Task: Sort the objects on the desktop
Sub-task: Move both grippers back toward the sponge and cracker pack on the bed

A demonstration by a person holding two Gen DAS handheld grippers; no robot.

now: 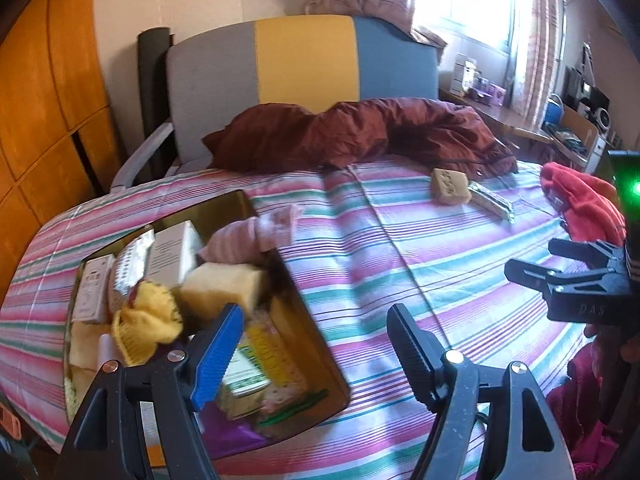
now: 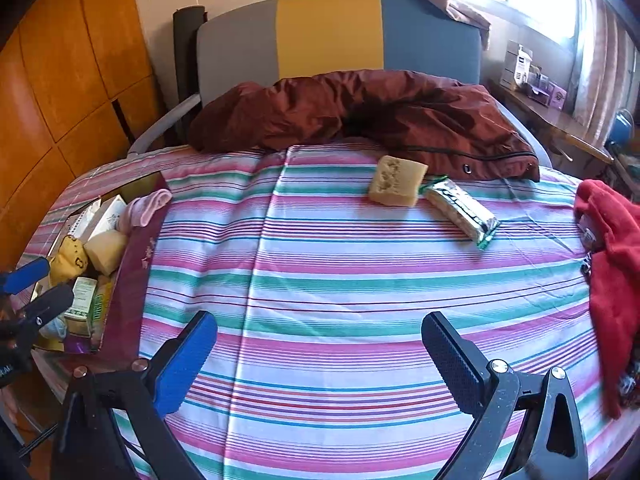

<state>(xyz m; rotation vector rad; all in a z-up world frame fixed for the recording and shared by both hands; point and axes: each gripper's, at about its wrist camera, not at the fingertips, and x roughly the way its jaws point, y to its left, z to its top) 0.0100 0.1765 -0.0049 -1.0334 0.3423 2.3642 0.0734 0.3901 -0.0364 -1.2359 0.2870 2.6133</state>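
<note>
A gold-lined box (image 1: pixel 316 344) sits at the table's left, filled with small cartons, a yellow sock (image 1: pixel 148 320), a yellow sponge (image 1: pixel 224 286) and a pink sock (image 1: pixel 256 232) draped over its rim. The box also shows in the right wrist view (image 2: pixel 132 280). A tan sponge (image 2: pixel 397 180) and a green-white snack bar (image 2: pixel 462 210) lie at the far side of the striped tablecloth (image 2: pixel 320 280). My left gripper (image 1: pixel 316 340) is open and empty over the box's right edge. My right gripper (image 2: pixel 320 356) is open and empty above the cloth's middle.
A dark red jacket (image 2: pixel 360 112) lies along the table's far edge, in front of a grey, yellow and blue chair (image 2: pixel 336 32). A red cloth (image 2: pixel 612 264) covers the right edge. A cluttered desk (image 1: pixel 520 120) stands at the back right.
</note>
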